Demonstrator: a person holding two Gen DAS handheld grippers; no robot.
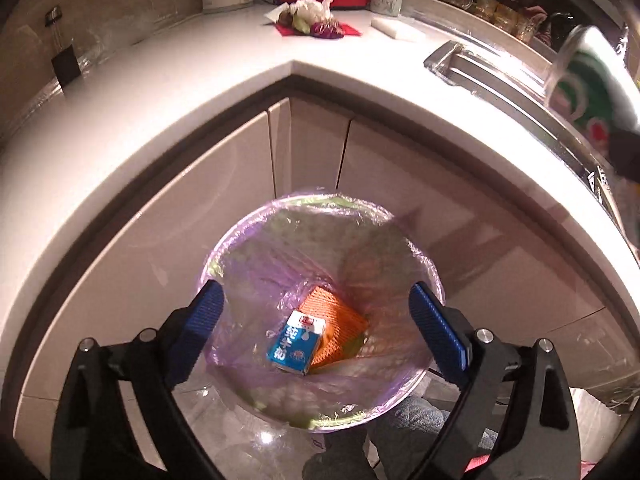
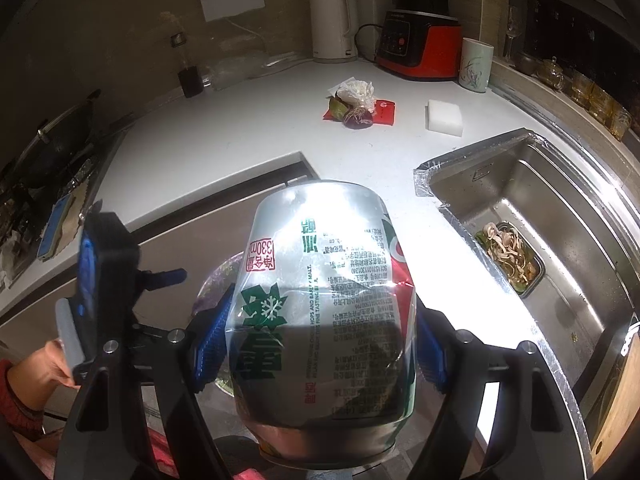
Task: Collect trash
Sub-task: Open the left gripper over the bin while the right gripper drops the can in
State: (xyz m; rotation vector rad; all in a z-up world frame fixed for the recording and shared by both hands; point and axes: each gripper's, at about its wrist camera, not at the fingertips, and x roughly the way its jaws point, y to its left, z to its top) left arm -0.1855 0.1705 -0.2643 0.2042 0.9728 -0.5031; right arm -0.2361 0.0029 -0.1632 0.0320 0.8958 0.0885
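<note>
Looking down my left gripper [image 1: 316, 320], I see its jaws spread wide and empty above the lined bin [image 1: 224, 248], where a blue carton [image 1: 295, 346] lies on orange netting [image 1: 340, 320], while my right gripper [image 2: 320, 344] clamps a dented can [image 2: 324, 320] beside the sink [image 2: 560, 280].

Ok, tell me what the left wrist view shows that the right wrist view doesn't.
Left wrist only: the open left tongs over the lined bin, with a blue carton and an orange net at its bottom.

Right wrist only: the inside of the sink with a tray of scraps, and the print on the can that the right tongs grip.

Both: the counter, scrap pile, white sponge, kettle and red appliance.
</note>
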